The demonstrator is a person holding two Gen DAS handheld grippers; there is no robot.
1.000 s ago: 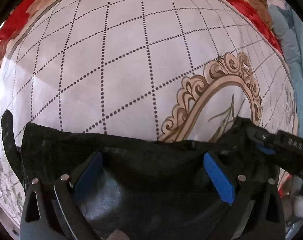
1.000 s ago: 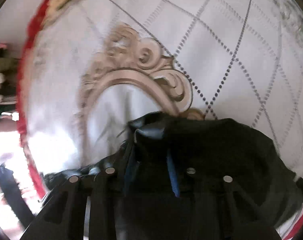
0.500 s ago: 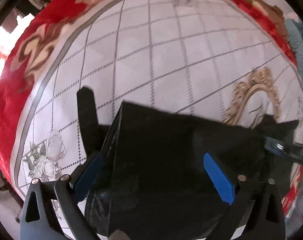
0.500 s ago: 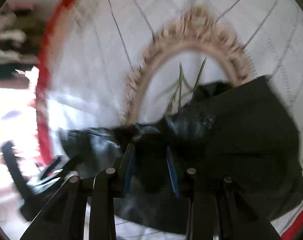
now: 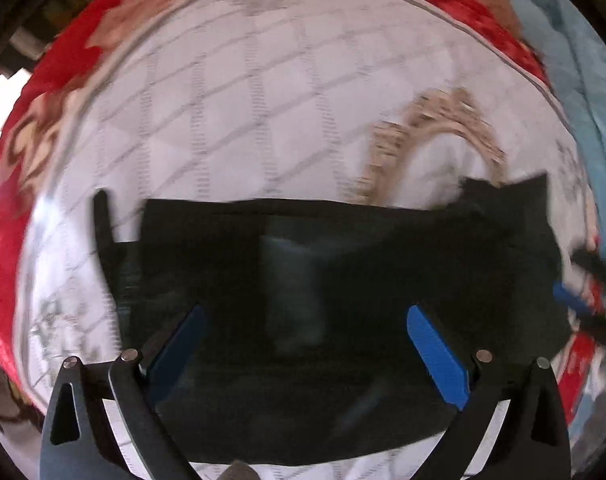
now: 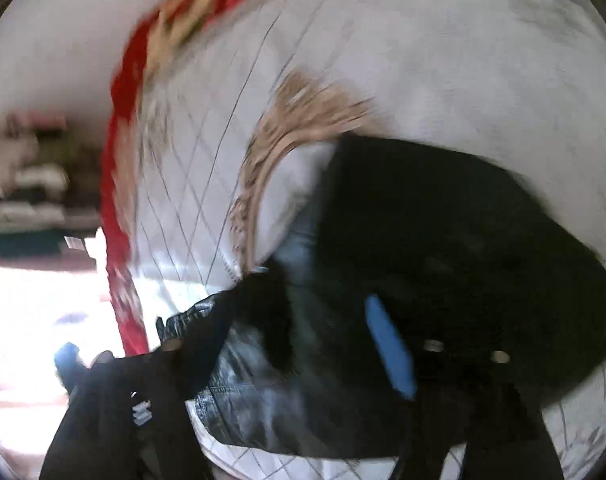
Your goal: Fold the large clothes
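A black garment (image 5: 343, 264) lies folded in a wide rectangle on the white quilted bed cover (image 5: 231, 120). My left gripper (image 5: 307, 344) hangs straight above it, open, with its blue pads (image 5: 435, 356) far apart and nothing pressed between them. At the garment's right end my right gripper (image 5: 575, 300) shows only as a blur. In the right wrist view the right gripper (image 6: 227, 348) has its jaws opening. One blue pad (image 6: 387, 344) stands clear of the cloth. A shiny fold of the black garment (image 6: 443, 220) lies between and under the jaws, not pinched.
The bed cover has a red flowered border (image 5: 7, 240) and a beige scroll frame (image 5: 443, 120) printed near the garment. A light blue cloth (image 5: 583, 80) lies past the far right edge. Blurred shelves with clutter (image 6: 27, 184) and bright floor (image 6: 35, 300) sit beyond the bed.
The right jaws, shut on a bunched edge of the garment before, now stand apart and have let it go. Both grippers have lifted, and the garment lies flatter and wider.
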